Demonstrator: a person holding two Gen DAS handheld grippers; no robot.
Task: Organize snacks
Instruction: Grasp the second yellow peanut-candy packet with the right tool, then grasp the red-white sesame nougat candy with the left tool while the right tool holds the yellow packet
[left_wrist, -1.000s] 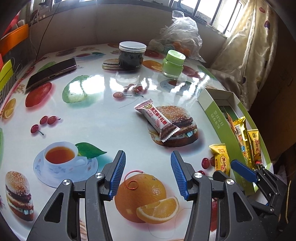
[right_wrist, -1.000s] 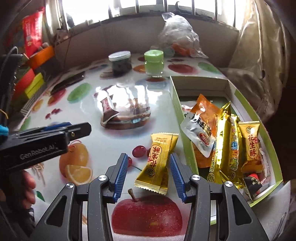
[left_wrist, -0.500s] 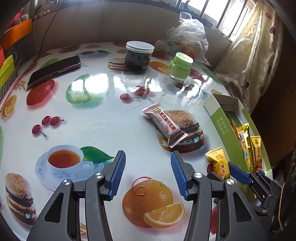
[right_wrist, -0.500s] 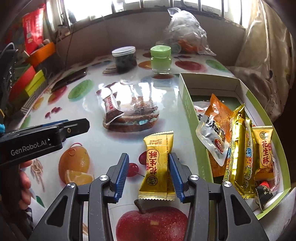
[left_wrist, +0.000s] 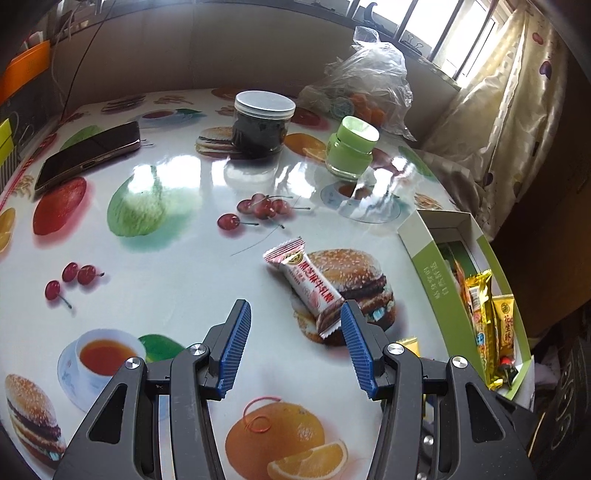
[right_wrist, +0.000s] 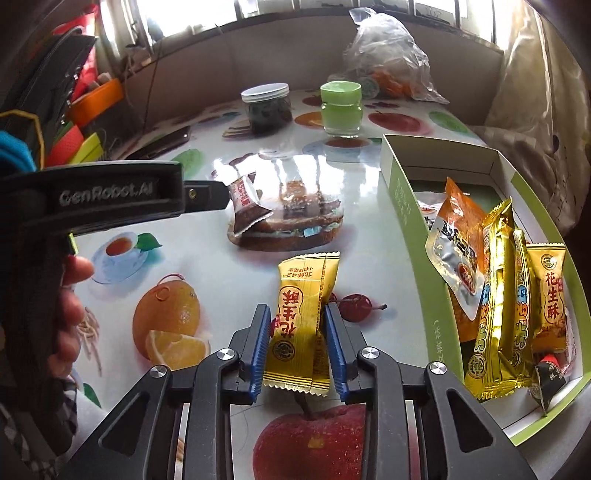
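Glossy table (left_wrist: 166, 288): dark jar (left_wrist: 263, 127), green jar (left_wrist: 351, 151), seemingly a phone (left_wrist: 88, 155).

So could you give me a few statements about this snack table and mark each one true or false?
1. The right jaws have been closing and now grip a yellow snack packet. True.
2. The left jaws hold the red-and-white snack bar. False: they stand open, the bar lying on the table.
3. The green box is empty. False: several packets lie in it.
4. A phone lies on the table. True.
5. The green jar has no lid. False: a lid is on.
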